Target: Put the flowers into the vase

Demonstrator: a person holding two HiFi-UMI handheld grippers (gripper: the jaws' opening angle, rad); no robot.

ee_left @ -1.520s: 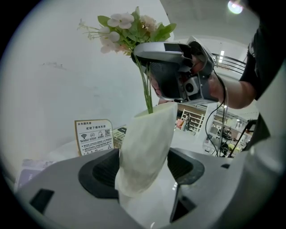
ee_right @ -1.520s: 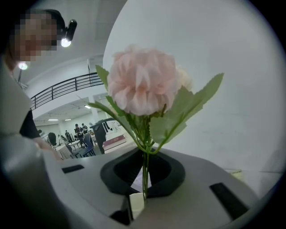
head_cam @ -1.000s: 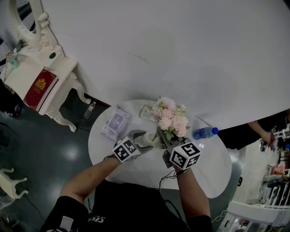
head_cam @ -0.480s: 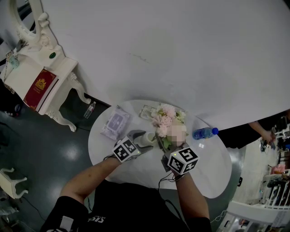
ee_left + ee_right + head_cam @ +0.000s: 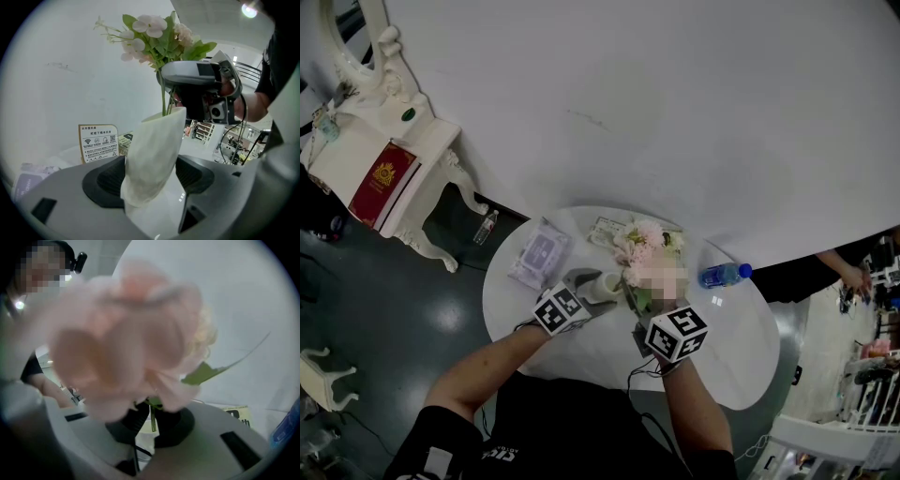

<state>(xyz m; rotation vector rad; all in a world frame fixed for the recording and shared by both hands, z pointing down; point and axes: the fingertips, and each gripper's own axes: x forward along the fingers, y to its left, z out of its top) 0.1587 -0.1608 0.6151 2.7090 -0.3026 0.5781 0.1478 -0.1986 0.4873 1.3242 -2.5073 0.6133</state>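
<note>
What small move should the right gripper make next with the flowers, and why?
Probably open the right gripper a little to let the flowers drop. Their stems already enter the mouth of the vase, which the left gripper holds. The right gripper sits about level with the rim, so it seems to have little room to go lower.

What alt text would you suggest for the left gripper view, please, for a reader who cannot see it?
The left gripper clamps a cream vase between its jaws, seen close up. Above, the right gripper holds a bouquet of pale pink flowers, green stems reaching the vase's mouth. A printed sign stands on the white table behind.
</note>
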